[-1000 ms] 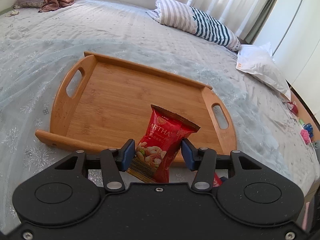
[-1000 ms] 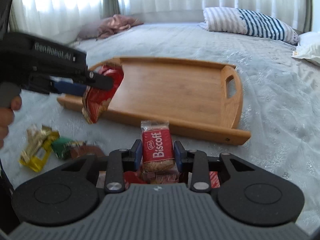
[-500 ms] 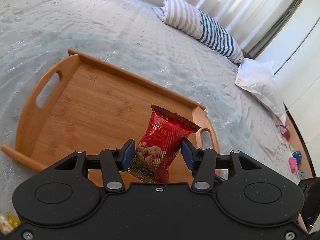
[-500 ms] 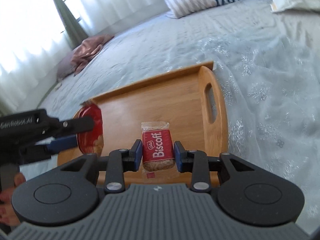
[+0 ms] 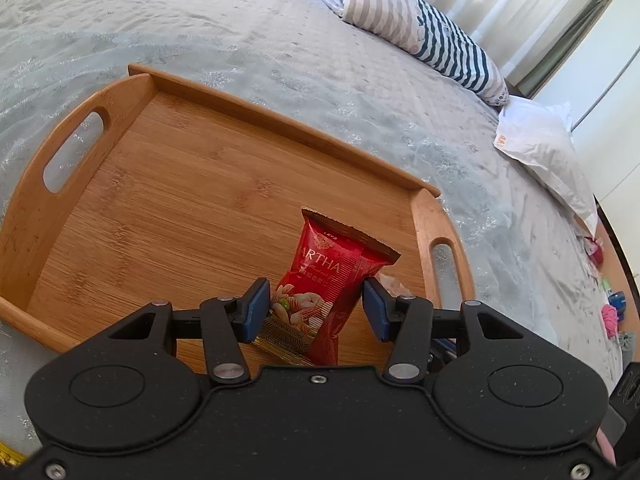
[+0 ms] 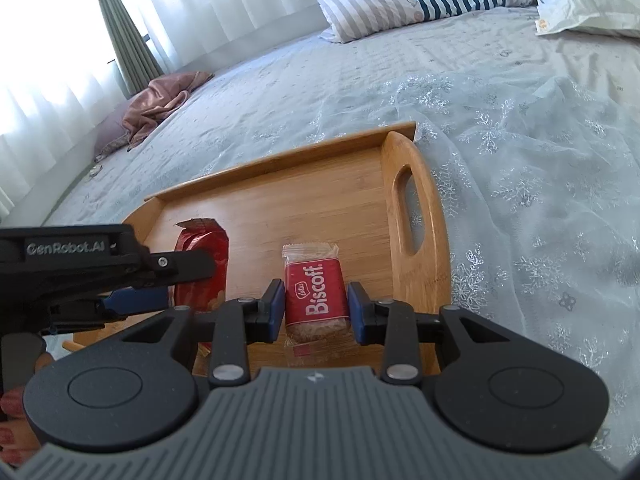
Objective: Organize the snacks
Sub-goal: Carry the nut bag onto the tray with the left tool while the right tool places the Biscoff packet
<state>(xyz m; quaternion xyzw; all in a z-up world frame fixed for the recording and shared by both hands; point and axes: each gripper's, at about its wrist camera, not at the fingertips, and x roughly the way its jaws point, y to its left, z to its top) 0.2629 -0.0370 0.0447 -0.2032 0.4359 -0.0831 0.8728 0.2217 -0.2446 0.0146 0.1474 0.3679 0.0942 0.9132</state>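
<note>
Left gripper (image 5: 314,310) clamped on red foil nut snack pouch (image 5: 326,280), blue pads (image 5: 256,308) pressing both sides, pouch upright between them with crimped top edge sticking out past the fingertips. Held over right half of rectangular bamboo tray with cut-out handles (image 5: 224,112); contact with tray floor not discernible. Right gripper (image 6: 316,306) closed on small red Biscoff biscuit wrapper (image 6: 315,298), pads snug against its long edges, clear crimped end pointing forward. Positioned over tray (image 6: 420,216) near the right-hand handle slot, lower end of wrapper close to or on the wood, can't tell which. From right wrist view, left gripper (image 6: 172,280) in from the left side by side with the right one, pouch (image 6: 202,264) just left of the biscuit, apart. Fingers of a hand (image 6: 16,428) at lower left on the left tool's grip. Tray floor bare apart from the two held items, sitting on pale grey bedspread with silvery snowflake overlay (image 6: 540,160). Striped blue-and-white pillow (image 5: 424,36) and white pillow (image 5: 548,152) at far side of bed; crumpled pink cloth (image 6: 160,100) near curtains.
</note>
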